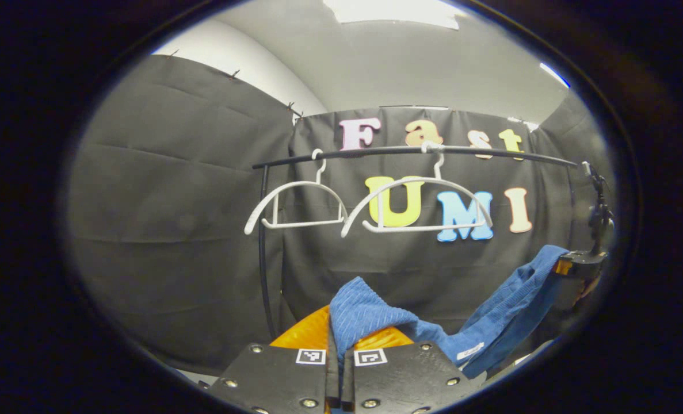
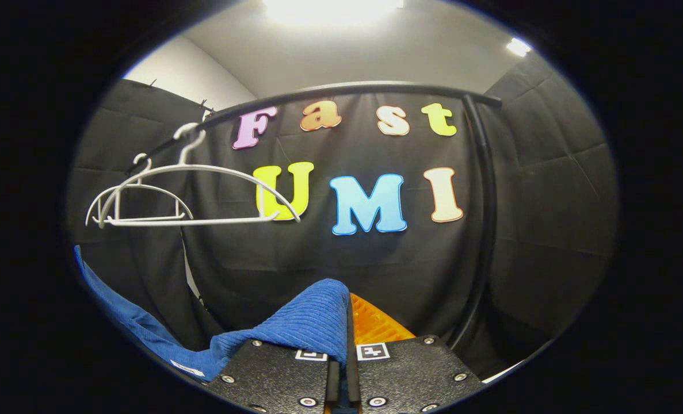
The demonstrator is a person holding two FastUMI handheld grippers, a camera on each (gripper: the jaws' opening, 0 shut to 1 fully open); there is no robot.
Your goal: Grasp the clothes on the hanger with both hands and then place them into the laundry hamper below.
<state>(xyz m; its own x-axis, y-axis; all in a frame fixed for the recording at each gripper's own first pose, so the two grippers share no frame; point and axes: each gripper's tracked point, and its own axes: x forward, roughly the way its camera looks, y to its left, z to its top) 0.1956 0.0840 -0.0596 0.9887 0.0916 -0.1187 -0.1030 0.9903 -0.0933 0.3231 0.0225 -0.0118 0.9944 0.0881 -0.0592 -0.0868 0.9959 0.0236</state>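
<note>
Between both closed grippers, left gripper (image 1: 339, 345) and right gripper (image 2: 342, 336), hung blue clothes (image 1: 376, 322); the garment's white tag (image 1: 469, 351) was unreadable, and the rail's right post (image 2: 487, 218) stood in the right gripper view.

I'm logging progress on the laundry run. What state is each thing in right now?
Blue garment: off the hangers, stretched between both grippers.
Left gripper: shut on the garment.
Right gripper: shut on the garment.
Near hanger: bare, hanging on the rail.
Far hanger: bare, hanging on the rail.
Rail: carries both hangers.
</note>
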